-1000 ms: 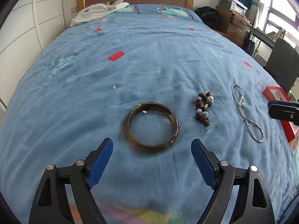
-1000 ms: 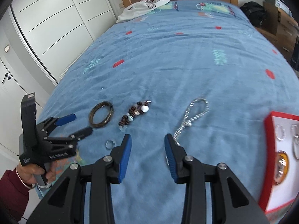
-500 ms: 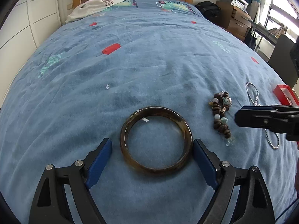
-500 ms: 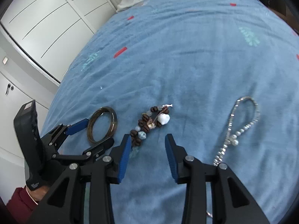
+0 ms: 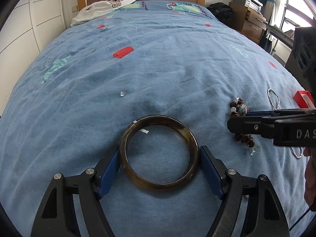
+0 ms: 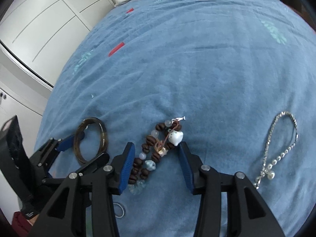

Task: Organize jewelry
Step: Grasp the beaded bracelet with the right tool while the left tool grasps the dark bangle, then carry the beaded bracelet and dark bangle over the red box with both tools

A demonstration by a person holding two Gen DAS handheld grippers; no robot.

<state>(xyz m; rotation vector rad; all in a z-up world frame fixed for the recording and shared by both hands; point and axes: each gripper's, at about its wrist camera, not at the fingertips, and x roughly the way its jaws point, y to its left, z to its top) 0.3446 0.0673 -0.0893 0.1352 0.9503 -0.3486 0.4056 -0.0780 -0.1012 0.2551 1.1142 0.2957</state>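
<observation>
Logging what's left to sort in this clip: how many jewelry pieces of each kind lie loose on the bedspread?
Bangle: 1
Beaded bracelet: 1
Silver chain: 1
Small ring: 1
Total: 4

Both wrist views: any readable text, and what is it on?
"DAS", cut off by the frame edge: white letters on the right gripper body.
"S", a large dark letter: on the white garment by the headboard.
Print on the blue bedspread: pictures only, no words.
</observation>
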